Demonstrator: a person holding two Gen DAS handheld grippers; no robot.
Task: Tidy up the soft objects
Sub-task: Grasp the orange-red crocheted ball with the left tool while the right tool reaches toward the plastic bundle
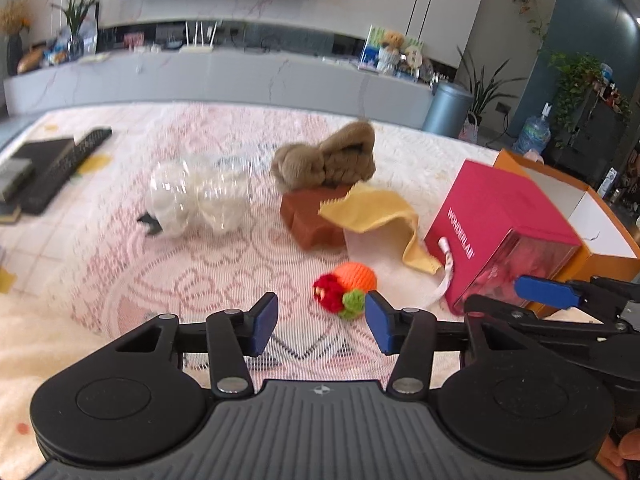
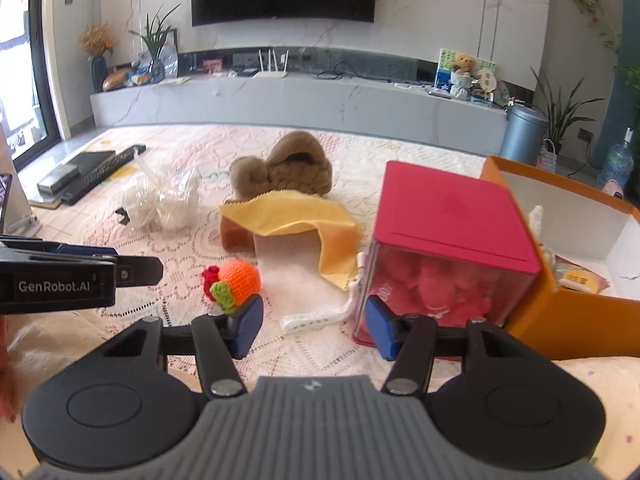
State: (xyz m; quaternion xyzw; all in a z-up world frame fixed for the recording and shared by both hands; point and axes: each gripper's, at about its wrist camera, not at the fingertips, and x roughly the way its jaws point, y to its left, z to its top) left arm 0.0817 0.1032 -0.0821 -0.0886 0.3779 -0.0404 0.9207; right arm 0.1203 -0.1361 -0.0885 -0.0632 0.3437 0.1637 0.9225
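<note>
A crocheted orange toy (image 1: 352, 280) (image 2: 236, 280) with red and green parts lies on the lace-patterned cover. My left gripper (image 1: 320, 322) is open just short of it, with nothing between the pads. My right gripper (image 2: 314, 325) is open too, over a white strap (image 2: 316, 320) beside the pink box (image 2: 448, 240). Further back, a brown plush slipper (image 1: 326, 158) (image 2: 284, 170) rests on a brown block (image 1: 312, 218). A yellow cloth (image 1: 372, 212) (image 2: 296, 214) drapes over the block and a white sheet. A white soft item in clear plastic (image 1: 200, 200) lies to the left.
An open orange box (image 2: 560, 300) with a white inside stands right of the pink box (image 1: 496, 232). Black flat items (image 1: 48, 168) lie at the far left. A long grey TV cabinet (image 2: 300, 100) and a round bin (image 2: 524, 134) stand behind.
</note>
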